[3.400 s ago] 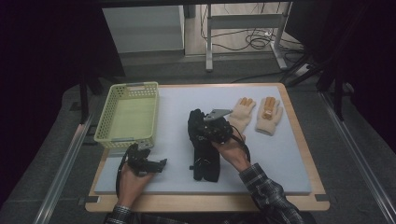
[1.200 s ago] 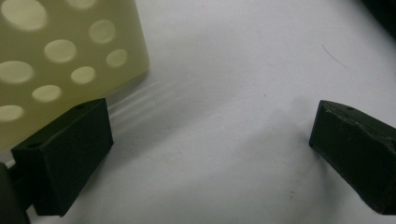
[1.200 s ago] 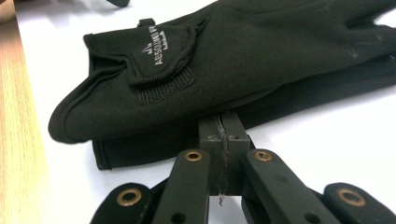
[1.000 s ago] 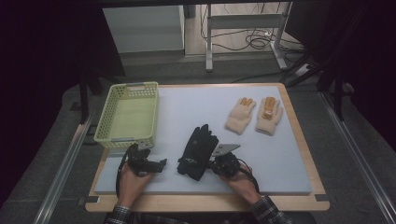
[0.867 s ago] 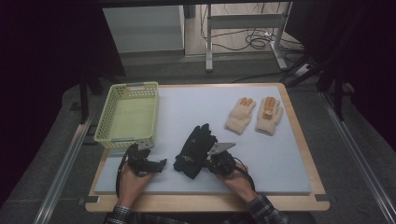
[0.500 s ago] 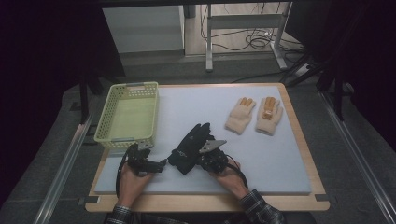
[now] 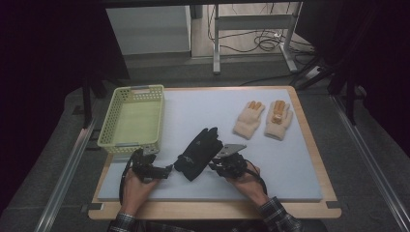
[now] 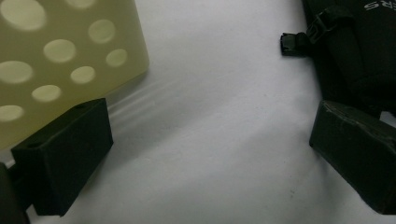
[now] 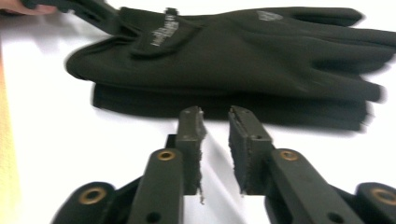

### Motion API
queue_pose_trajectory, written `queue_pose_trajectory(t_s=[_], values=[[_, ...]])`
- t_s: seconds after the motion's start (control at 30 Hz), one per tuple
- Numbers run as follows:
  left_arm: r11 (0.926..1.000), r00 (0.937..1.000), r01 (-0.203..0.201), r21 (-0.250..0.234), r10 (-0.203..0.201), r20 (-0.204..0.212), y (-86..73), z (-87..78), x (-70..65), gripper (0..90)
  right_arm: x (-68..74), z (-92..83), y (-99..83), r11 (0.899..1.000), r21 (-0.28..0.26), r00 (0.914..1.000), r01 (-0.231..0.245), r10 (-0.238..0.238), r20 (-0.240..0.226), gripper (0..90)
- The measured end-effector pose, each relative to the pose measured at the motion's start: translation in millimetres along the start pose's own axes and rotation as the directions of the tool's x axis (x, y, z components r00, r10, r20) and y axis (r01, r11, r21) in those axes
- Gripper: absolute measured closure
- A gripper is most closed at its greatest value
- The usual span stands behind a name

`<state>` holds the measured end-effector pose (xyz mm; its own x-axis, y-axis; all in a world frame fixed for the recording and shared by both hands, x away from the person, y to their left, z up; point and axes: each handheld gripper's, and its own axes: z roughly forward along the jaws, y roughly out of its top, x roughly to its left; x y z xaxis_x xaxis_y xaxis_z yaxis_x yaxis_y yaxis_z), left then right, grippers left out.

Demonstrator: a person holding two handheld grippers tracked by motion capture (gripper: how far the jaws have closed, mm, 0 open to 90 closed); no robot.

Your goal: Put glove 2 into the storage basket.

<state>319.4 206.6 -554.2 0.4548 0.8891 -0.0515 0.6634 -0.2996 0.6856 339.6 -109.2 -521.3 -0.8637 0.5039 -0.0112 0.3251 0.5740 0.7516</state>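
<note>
Right gripper (image 9: 215,122) just released, jaws parting, empty; black gloves (image 7: 197,153) stacked loosely, liable to slide apart if nudged.

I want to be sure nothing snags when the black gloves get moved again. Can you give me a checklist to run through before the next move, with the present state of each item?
1. Right gripper free of the black gloves: ok; its jaws have just been opening, a small gap, nothing between them.
2. Left gripper ready: ok; jaws wide apart over bare mat.
3. Gloves stacked as a pair: ok; one lies on the other in the right gripper view.
4. Gloves clear of the green basket: ok; mat shows between them.
5. Basket empty: ok in the high view.
6. Beige gloves out of the way: ok; far side of the mat.
</note>
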Motion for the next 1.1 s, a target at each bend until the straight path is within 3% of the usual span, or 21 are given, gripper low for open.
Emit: queue_pose_trajectory(t_s=[0.23,0.47,0.67,0.8,0.97,1.1], values=[[1.0000,1.0000,0.002,0.003,-0.002,0.001,0.2,-0.1,0.2,0.0,-25.8,-25.3,-16.6,0.996,-0.019,0.9947,-0.088,0.089,0.053,54.4],[1.0000,1.0000,0.004,-0.001,-0.004,0.004,0.0,0.0,0.5,0.0,-46.1,-46.7,-31.7,0.992,-0.018,0.9855,-0.125,0.127,0.113,39.6],[1.0000,1.0000,0.004,-0.003,-0.004,0.004,-0.1,-0.1,0.5,0.0,-63.9,-61.8,-46.5,0.988,-0.013,0.9702,-0.151,0.151,0.190,29.4],[1.0000,1.0000,0.005,-0.002,-0.005,0.005,-0.1,-0.1,0.6,0.0,-76.0,-70.4,-60.3,0.985,0.001,0.9545,-0.172,0.166,0.248,25.5],[1.0000,1.0000,0.006,-0.001,-0.005,0.006,0.0,-0.1,0.7,0.0,-84.9,-71.9,-72.8,0.982,0.027,0.9443,-0.188,0.173,0.280,22.3],[1.0000,1.0000,0.005,-0.001,-0.005,0.007,0.0,-0.3,0.9,0.0,-88.7,-71.1,-76.5,0.979,0.021,0.9459,-0.204,0.191,0.262,18.8]])
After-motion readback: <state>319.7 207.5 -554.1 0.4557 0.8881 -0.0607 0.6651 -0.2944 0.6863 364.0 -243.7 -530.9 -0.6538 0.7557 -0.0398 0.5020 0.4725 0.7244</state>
